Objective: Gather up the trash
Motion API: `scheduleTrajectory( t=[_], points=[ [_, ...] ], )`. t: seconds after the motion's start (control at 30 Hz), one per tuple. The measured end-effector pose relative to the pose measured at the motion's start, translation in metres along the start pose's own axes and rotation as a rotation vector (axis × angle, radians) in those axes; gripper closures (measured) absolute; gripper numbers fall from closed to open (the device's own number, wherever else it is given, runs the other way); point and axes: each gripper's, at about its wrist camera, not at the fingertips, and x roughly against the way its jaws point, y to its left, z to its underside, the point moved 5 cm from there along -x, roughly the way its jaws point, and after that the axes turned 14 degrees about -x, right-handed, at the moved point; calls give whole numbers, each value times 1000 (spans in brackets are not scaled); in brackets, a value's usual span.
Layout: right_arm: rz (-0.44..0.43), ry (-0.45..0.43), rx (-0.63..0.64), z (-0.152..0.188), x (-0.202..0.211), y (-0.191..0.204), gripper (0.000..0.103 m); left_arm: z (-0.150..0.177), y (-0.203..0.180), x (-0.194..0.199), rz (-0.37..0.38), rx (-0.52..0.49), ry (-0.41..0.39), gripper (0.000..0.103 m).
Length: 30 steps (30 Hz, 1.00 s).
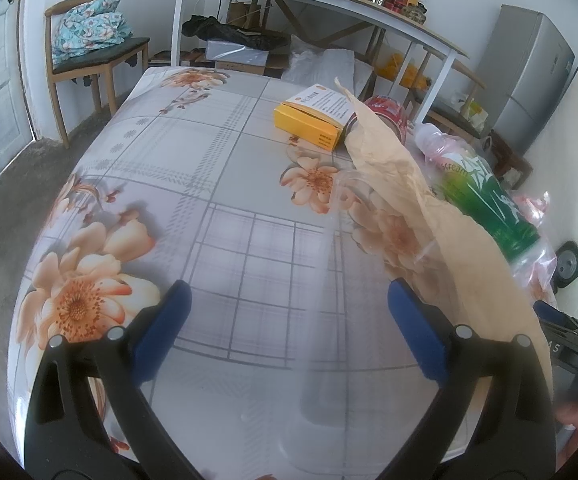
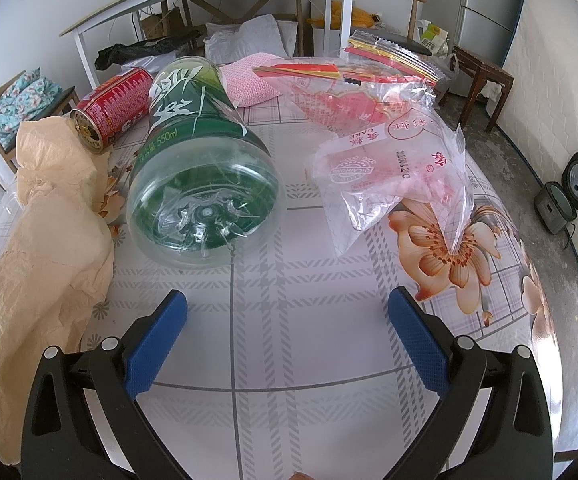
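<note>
Looks like you've barely started: both your left hand-held gripper and right hand-held gripper hang wide open and empty. Green bottle, red can, tan paper, cake wrapper and yellow box all sit on the worktop, bunched toward its far side.

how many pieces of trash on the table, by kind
Green plastic bottle: 1
Red can: 1
Yellow carton box: 1
Tan crumpled paper bag: 1
Clear plastic wrappers or bags: at least 2, overlapping, so the exact count is hard to tell
Pink knitted cloth: 1
Total: at least 7
</note>
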Motion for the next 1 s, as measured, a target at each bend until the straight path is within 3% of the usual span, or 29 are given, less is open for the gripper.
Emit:
scheduleTrajectory(
  t=[1.0],
  points=[
    [0, 0, 0, 0, 0, 0, 6, 3, -1, -4, 5, -14, 25, 8]
  ],
)
